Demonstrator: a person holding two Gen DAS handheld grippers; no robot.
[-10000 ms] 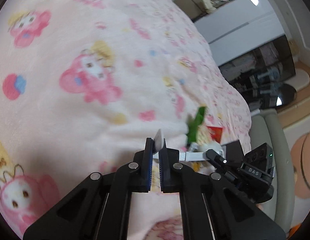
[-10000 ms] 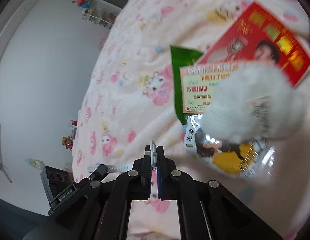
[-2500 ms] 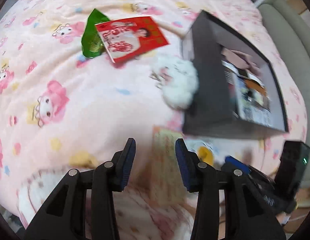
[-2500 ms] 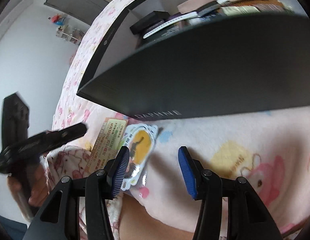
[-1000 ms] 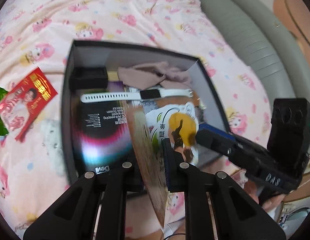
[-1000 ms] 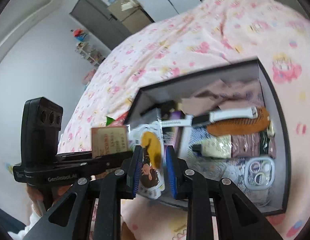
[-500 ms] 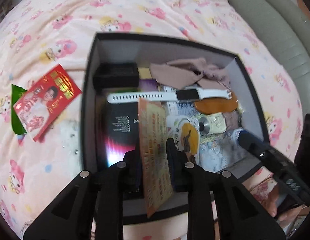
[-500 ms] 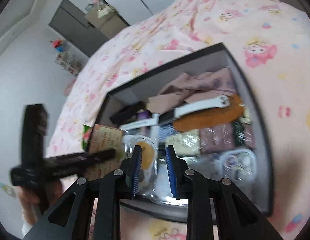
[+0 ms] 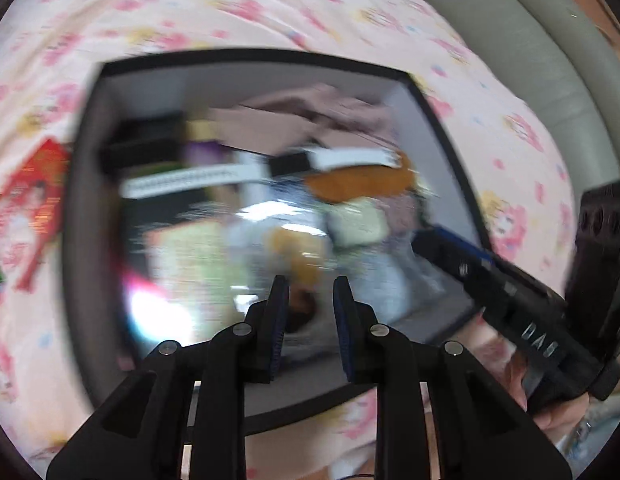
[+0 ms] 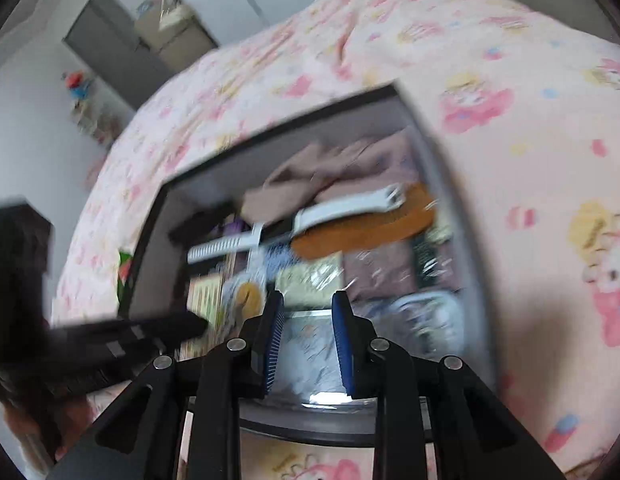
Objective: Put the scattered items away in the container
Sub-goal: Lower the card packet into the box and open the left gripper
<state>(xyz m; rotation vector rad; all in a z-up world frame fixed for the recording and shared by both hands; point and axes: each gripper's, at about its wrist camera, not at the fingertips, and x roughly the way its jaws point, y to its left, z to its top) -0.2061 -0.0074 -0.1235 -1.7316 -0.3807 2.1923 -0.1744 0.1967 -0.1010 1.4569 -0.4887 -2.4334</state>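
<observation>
Motion blur smeared both views, so most of what lay in the black box (image 9: 442,120) could not be made out. A white watch strap (image 9: 342,159), an orange comb (image 9: 362,182) and brownish cloth (image 9: 294,116) showed; the printed card (image 9: 190,256) and glossy sticker (image 9: 294,252) lay inside near the front wall, their print unreadable. The left tongs (image 9: 307,300) stood apart above the box with nothing between them, having just opened. The right tongs (image 10: 306,316) had likewise been opening, empty. The box sat on the pink cartoon blanket (image 9: 230,4), open bed around it. A red packet (image 9: 26,196) lay outside, cut off at the left. "DAS" read on the other gripper's body.
</observation>
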